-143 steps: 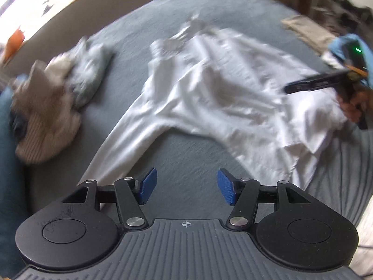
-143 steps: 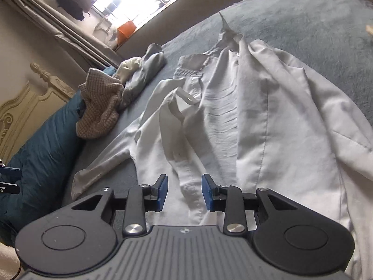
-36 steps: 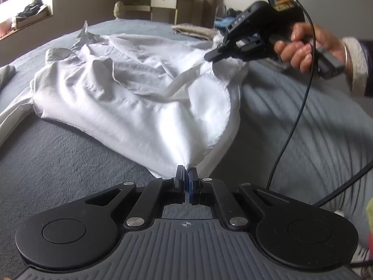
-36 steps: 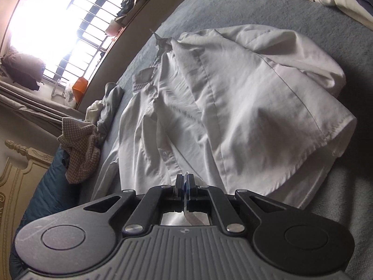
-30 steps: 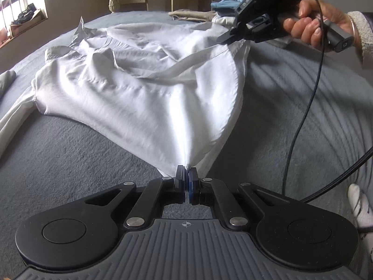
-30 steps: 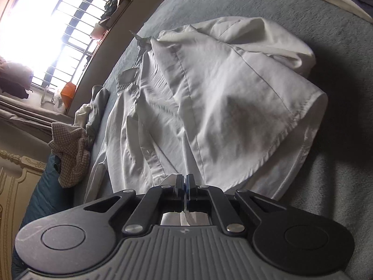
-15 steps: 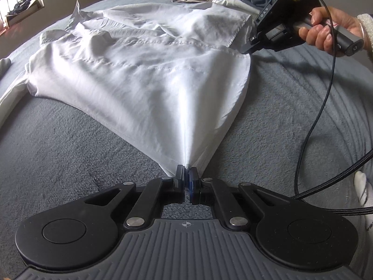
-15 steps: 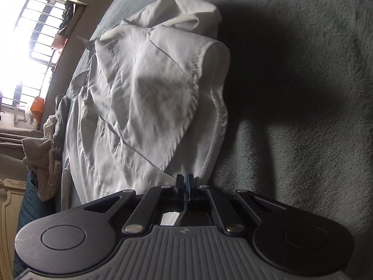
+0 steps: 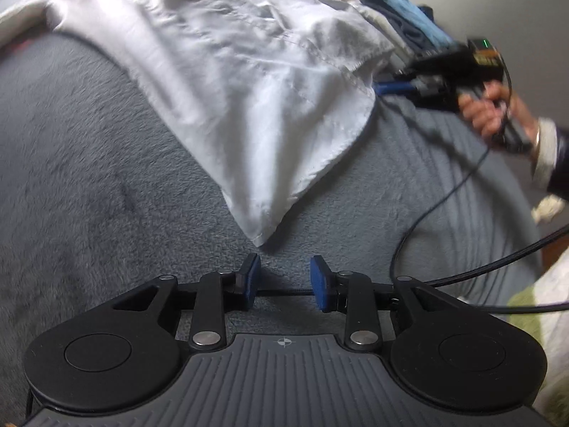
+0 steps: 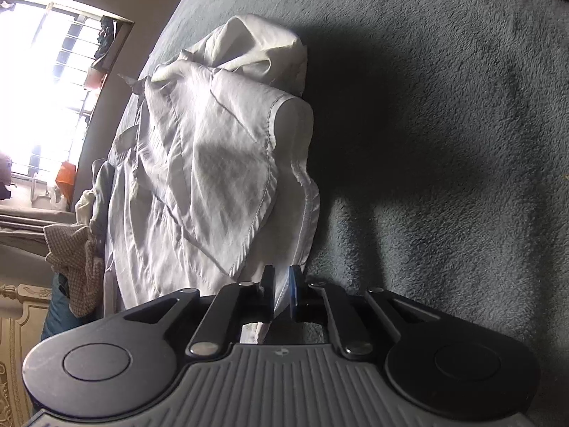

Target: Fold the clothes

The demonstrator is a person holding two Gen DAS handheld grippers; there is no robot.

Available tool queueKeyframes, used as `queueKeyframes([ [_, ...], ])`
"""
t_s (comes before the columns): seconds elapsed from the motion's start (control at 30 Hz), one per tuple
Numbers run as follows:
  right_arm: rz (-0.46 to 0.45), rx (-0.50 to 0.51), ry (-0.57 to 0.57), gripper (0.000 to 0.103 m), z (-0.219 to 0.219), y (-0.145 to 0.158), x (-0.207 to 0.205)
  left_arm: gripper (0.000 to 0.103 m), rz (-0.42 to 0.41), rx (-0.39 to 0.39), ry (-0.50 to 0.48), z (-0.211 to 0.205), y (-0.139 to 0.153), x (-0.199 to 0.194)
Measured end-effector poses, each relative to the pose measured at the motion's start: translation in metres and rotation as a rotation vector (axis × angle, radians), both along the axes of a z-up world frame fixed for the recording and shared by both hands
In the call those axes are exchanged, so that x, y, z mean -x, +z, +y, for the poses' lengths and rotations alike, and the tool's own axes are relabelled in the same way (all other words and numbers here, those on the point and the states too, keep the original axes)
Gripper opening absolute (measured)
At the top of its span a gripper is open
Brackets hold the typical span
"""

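The white shirt (image 9: 227, 82) is lying spread on the grey blanket (image 9: 89, 163), with its long axis running from the pointed hem corner nearest the left gripper (image 9: 283, 277) up and away toward the far upper left of the left wrist view. The left gripper's jaws are opening, and nothing is sitting between the blue pads (image 9: 250, 279); the hem corner is resting on the blanket just ahead of the pads and slightly left of their centre line, apart from both. The right gripper (image 10: 282, 291) is working at the shirt's opposite hem edge, seen at the right of the left wrist view, where a hand (image 9: 498, 106) is carrying it. Its jaws are also opening, and a fold of white fabric is sitting in the gap; the pads appear to be parting from it rather than pressing on it, though the gap is narrow. In the right wrist view the shirt (image 10: 213, 163) is extending straight ahead of the jaws toward the window (image 10: 46, 85). A black cable (image 9: 444, 192) is crossing the blanket beside the hem. Judging from this layout, each gripper is nearest its own hem corner, so the coming fold would turn on carrying that edge along the long axis toward the collar end.
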State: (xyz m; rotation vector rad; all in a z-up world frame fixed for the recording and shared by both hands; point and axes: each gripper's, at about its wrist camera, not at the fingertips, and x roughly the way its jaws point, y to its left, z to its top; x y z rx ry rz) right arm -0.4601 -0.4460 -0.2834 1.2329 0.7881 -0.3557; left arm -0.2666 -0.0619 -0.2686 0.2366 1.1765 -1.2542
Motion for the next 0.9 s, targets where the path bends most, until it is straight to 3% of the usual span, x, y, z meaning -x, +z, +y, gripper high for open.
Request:
queueKeyframes([
  [0.1, -0.024, -0.079, 0.046, 0.035, 0.010, -0.005, -0.001, 0.032, 0.049, 0.023, 0.097, 0.006, 0.000, -0.016],
  [0.23, -0.029, -0.165, 0.105, 0.046, 0.030, -0.014, -0.007, 0.035, 0.094, 0.035, 0.220, 0.005, -0.007, -0.031],
  [0.47, -0.056, -0.242, 0.135, 0.048, 0.060, -0.032, -0.030, 0.034, 0.121, 0.035, 0.265, -0.008, -0.018, -0.032],
  [0.5, -0.065, -0.255, 0.131, 0.047, 0.063, -0.034, -0.033, 0.028, 0.130, 0.037, 0.269, -0.008, -0.018, -0.032],
  [0.57, -0.067, -0.258, 0.126, 0.037, 0.070, -0.037, -0.040, 0.006, 0.148, 0.041, 0.277, -0.008, -0.018, -0.032],
  [0.63, -0.041, -0.233, 0.146, 0.002, 0.074, -0.036, -0.044, 0.000, 0.165, 0.045, 0.284, -0.007, -0.018, -0.031],
  [0.8, -0.011, -0.150, 0.201, 0.001, 0.073, -0.021, -0.041, 0.000, 0.157, 0.022, 0.256, -0.006, -0.018, -0.029],
  [0.9, 0.008, -0.209, 0.162, 0.001, 0.068, -0.033, -0.037, 0.007, 0.127, 0.028, 0.228, -0.004, -0.013, -0.032],
])
